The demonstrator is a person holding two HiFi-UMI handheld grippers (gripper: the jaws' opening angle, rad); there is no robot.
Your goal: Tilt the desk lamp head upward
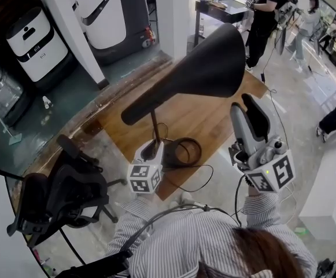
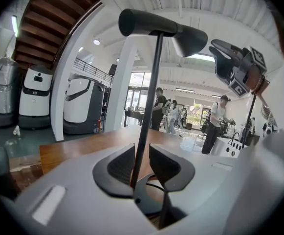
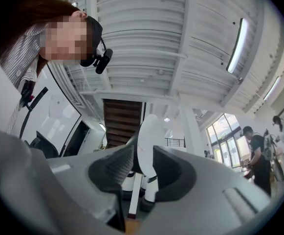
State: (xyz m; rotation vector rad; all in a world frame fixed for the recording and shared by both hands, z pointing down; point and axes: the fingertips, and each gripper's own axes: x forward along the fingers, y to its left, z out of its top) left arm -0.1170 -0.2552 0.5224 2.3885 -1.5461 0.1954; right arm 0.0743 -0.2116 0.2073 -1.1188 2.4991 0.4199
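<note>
Where the left fingers (image 2: 118, 168) stand: a little apart, one on each side of the lamp stem (image 2: 149, 97), which rises between them without being pinched.
Lamp base (image 1: 182, 153): just beyond the left fingers, flat on the wooden counter (image 1: 202, 117).
Lamp head (image 1: 208, 68): high above the left fingers, atop the stem, with its wide end toward the right fingers.
Right fingers (image 3: 115, 168): wide apart, nothing between them, pointing up just beside the lamp head's wide end.
Cable (image 1: 205, 181): loops over the counter edge between the two pairs of fingers.
Office chair (image 1: 58, 193): well off to the left of the left fingers, on the floor.
</note>
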